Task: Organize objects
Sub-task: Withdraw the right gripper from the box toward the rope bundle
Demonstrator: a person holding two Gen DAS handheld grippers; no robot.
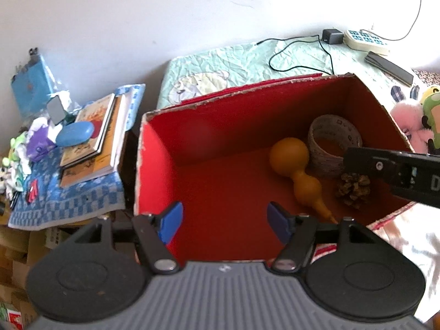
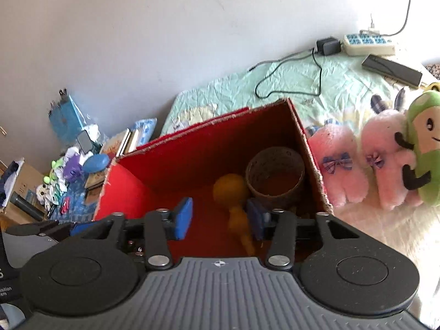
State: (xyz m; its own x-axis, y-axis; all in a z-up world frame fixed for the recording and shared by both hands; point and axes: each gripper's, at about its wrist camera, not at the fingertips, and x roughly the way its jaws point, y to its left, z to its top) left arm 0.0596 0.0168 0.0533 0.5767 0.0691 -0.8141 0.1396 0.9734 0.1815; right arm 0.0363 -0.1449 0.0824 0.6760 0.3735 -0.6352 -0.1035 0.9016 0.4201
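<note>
Both grippers hang over the red box with their blue-padded jaws apart and nothing between them: the left gripper (image 1: 224, 224) is spread wide above the bare near floor, and the right gripper (image 2: 218, 217) is parted somewhat less above the gourd.

Inside the red box (image 1: 192, 115) lie three things, all crowded to its right side: the orange gourd (image 1: 298, 169) on its side with its stem toward the near wall, a pine cone (image 1: 353, 189) just right of it, and a woven ring basket (image 1: 334, 145) behind them in the far right corner.

My judgement is that the step in hand is fetching the next loose thing, likely one of the pink plush rabbits (image 2: 339, 165) or the green plush doll (image 2: 423, 148) just beyond the box's right wall. Lift straight up first, clear the ragged cardboard rim, then swing right.

Open room lies in the box's left half, so the next thing should go there. Farther off, a black cable (image 1: 299, 52) and a power strip (image 1: 367, 40) lie on the green quilt (image 1: 233, 63). Keep clear of those.
</note>
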